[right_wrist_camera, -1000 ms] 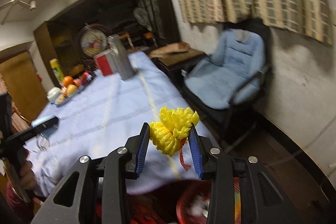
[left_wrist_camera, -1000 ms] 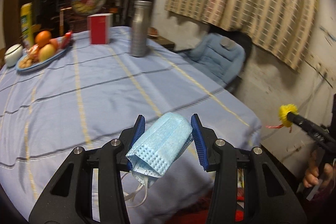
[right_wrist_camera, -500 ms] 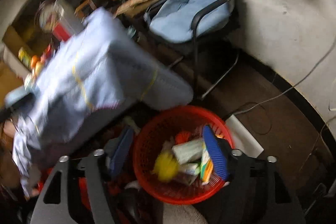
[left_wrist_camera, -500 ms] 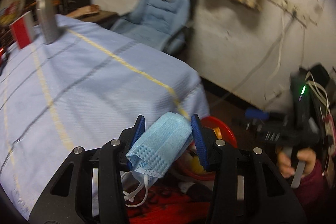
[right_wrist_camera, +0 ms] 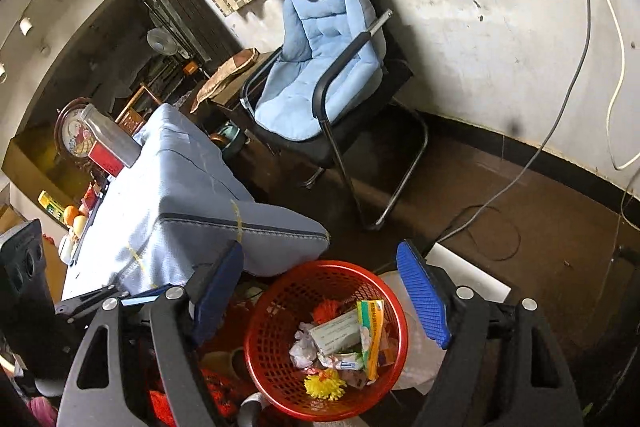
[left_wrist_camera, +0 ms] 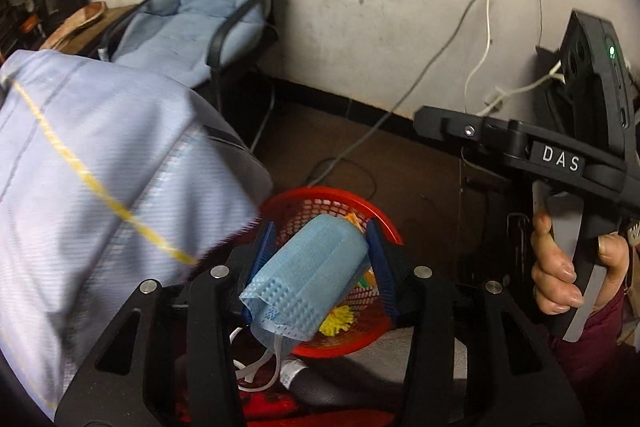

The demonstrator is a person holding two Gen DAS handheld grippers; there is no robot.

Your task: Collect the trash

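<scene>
In the lower middle of the left wrist view, the left gripper [left_wrist_camera: 320, 255] held a folded blue face mask [left_wrist_camera: 306, 281] pinched between its blue fingers [left_wrist_camera: 378, 263], the white ear loops [left_wrist_camera: 256, 367] dangling loose below the grip. Directly beyond the mask, partly hidden by it, sat the red basket [left_wrist_camera: 344, 199] on the floor, so the mask looked to be roughly above the basket's near side but not clearly over its centre. In the lower middle of the right wrist view, the right gripper [right_wrist_camera: 320, 291] stood with its fingers [right_wrist_camera: 422, 291] spread wide and nothing between them, framing the same basket [right_wrist_camera: 280, 291], where a yellow pompom [right_wrist_camera: 325, 385], a green and yellow packet [right_wrist_camera: 370, 331] and crumpled wrappers [right_wrist_camera: 304, 347] lay inside. The step in hand seemed to be dropping the mask, and doing it well probably meant carrying it a little farther forward over the basket's middle and lowering it before parting the fingers, since a light mask could drift and the hanging loops might snag a finger or catch the rim. A full, quick opening would likely free it cleanly. The empty right gripper was best kept aside of the drop line. Just left of the basket hung the corner of the blue cloth [left_wrist_camera: 100, 163] over the surface, near enough to brush. Farther back, in the upper left, stood a blue padded chair [left_wrist_camera: 200, 7] against the wall.
</scene>
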